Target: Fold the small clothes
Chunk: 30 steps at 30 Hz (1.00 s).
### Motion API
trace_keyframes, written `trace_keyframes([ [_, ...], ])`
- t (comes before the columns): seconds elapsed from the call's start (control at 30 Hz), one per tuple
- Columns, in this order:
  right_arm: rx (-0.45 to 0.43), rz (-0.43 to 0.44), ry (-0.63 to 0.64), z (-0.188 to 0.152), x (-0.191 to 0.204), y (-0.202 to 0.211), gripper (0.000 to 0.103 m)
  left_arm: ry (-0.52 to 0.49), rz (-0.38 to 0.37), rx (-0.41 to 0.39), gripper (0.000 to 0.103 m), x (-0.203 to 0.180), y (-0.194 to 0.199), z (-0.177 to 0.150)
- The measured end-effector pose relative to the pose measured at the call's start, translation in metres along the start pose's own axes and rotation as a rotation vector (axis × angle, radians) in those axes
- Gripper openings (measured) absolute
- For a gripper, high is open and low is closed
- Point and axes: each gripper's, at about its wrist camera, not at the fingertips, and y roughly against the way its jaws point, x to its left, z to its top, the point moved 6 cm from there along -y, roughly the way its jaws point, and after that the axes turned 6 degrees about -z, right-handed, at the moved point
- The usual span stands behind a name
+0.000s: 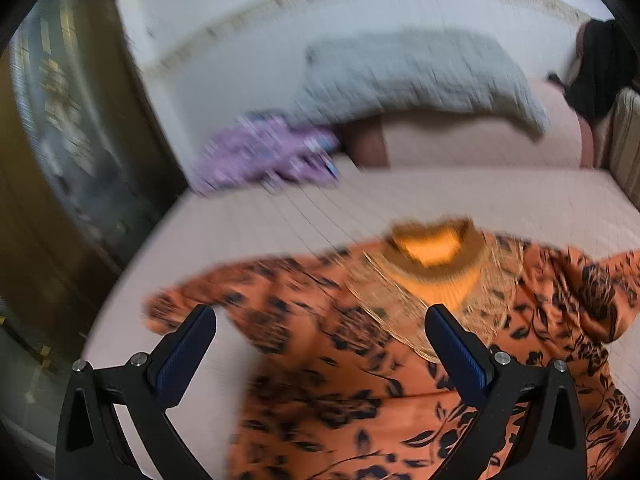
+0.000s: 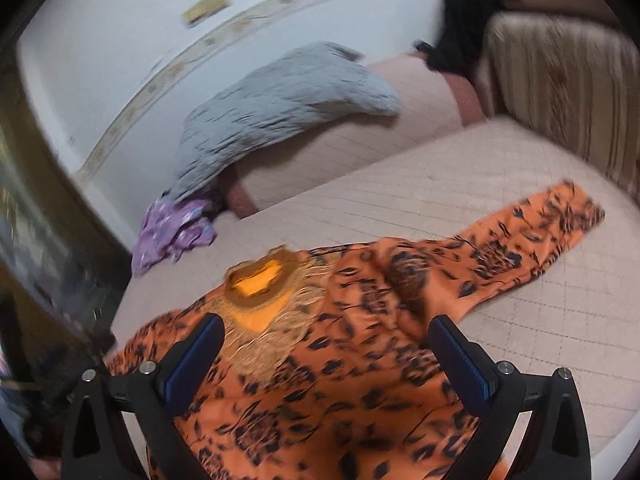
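Bed: patterned garment spread at 6 o'clock, neckline toward 12, one sleeve reaching toward 2. Crumpled garment at 10. Quilt behind it, at 11–12, against the wall.

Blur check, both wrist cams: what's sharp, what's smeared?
Left wrist: left tongs sharp, orange top and purple cloth motion-smeared. Right wrist: right tongs sharp, top softer, grey blanket mildly blurred. Both: fisheye bending, dark corners.
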Motion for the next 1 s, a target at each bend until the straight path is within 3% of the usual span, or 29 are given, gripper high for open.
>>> trace_keyframes([
  [0.1, 0.028, 0.017, -0.162, 0.018, -0.067, -0.03, 0.103, -0.011, -0.079, 0.144, 0.103, -0.017, -0.058, -0.024],
  [0.2, 0.039, -0.033, -0.391, 0.03, -0.156, -0.058, 0.102, -0.039, -0.076, 0.248, 0.103, -0.026, -0.096, -0.045],
  [0.27, 0.053, -0.078, -0.579, 0.033, -0.218, -0.071, 0.091, -0.044, -0.094, 0.332, 0.103, -0.031, -0.117, -0.057],
  [0.33, 0.053, -0.081, -0.668, 0.04, -0.255, -0.084, 0.083, -0.049, -0.102, 0.389, 0.103, -0.035, -0.131, -0.065],
  [0.4, 0.044, -0.146, -0.742, 0.048, -0.296, -0.098, 0.081, -0.042, -0.121, 0.398, 0.103, -0.038, -0.137, -0.069],
  [0.43, 0.037, -0.162, -0.764, 0.05, -0.307, -0.101, 0.075, -0.023, -0.13, 0.387, 0.103, -0.037, -0.137, -0.069],
  [0.5, -0.012, -0.156, -0.813, 0.06, -0.333, -0.112, 0.069, 0.034, -0.151, 0.391, 0.103, -0.034, -0.139, -0.074],
  [0.53, -0.044, -0.163, -0.814, 0.069, -0.34, -0.116, 0.068, 0.081, -0.17, 0.374, 0.103, -0.03, -0.14, -0.078],
  [0.6, -0.064, -0.175, -0.79, 0.086, -0.344, -0.128, 0.064, 0.069, -0.168, 0.336, 0.103, -0.031, -0.137, -0.081],
  [0.63, -0.071, -0.193, -0.775, 0.09, -0.346, -0.134, 0.053, 0.056, -0.159, 0.326, 0.103, -0.033, -0.136, -0.083],
  [0.67, -0.083, -0.214, -0.759, 0.094, -0.347, -0.138, 0.028, 0.06, -0.157, 0.326, 0.103, -0.034, -0.136, -0.084],
  [0.73, -0.064, -0.247, -0.716, 0.091, -0.348, -0.148, 0.011, 0.065, -0.159, 0.337, 0.103, -0.035, -0.137, -0.086],
  [0.8, -0.078, -0.252, -0.697, 0.093, -0.349, -0.144, 0.008, 0.061, -0.164, 0.365, 0.103, -0.034, -0.138, -0.08],
  [0.9, -0.154, -0.18, -0.645, 0.111, -0.322, -0.12, 0.007, 0.049, -0.179, 0.426, 0.103, -0.034, -0.143, -0.07],
  [1.0, -0.225, -0.031, -0.569, 0.125, -0.266, -0.086, 0.007, 0.035, -0.151, 0.372, 0.103, -0.025, -0.131, -0.053],
])
